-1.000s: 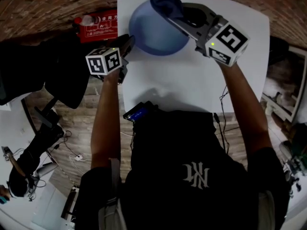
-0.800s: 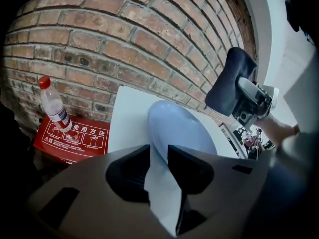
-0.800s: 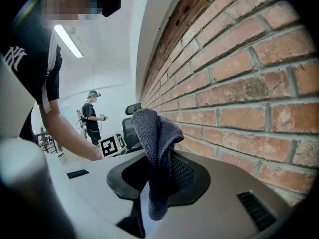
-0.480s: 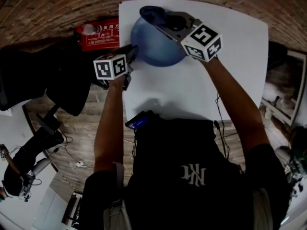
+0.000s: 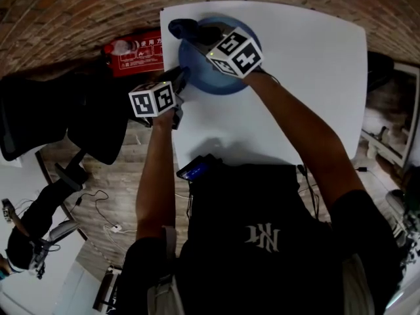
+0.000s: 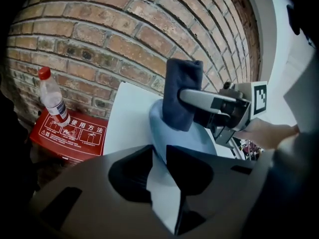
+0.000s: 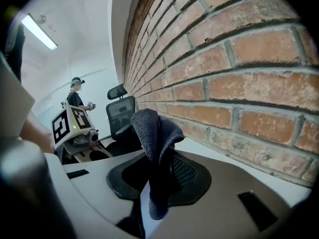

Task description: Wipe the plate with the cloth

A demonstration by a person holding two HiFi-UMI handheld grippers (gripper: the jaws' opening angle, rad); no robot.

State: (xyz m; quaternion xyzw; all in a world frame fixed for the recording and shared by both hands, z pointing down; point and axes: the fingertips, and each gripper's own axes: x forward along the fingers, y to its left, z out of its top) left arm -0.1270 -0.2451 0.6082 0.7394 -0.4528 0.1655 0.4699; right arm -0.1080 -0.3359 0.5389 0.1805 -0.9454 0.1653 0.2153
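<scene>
While the left gripper (image 5: 178, 79) pinches the blue plate (image 5: 220, 81) by its 8 o'clock rim on the white table (image 5: 315, 77), the right gripper (image 5: 191, 35) is clamped on the dark blue cloth (image 5: 180, 27), at the plate's 11 o'clock edge

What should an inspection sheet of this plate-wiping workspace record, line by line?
Surface: white table, with the plate near its far left corner.
Job's things: blue plate; dark blue cloth at its far rim.
Clutter: red box with a water bottle on it, off the table by the wall.
Grippers: left gripper shut on the plate's rim; right gripper shut on the cloth.
Cables: loose wires on the floor.
Surroundings: brick wall, black office chair, another person.
</scene>
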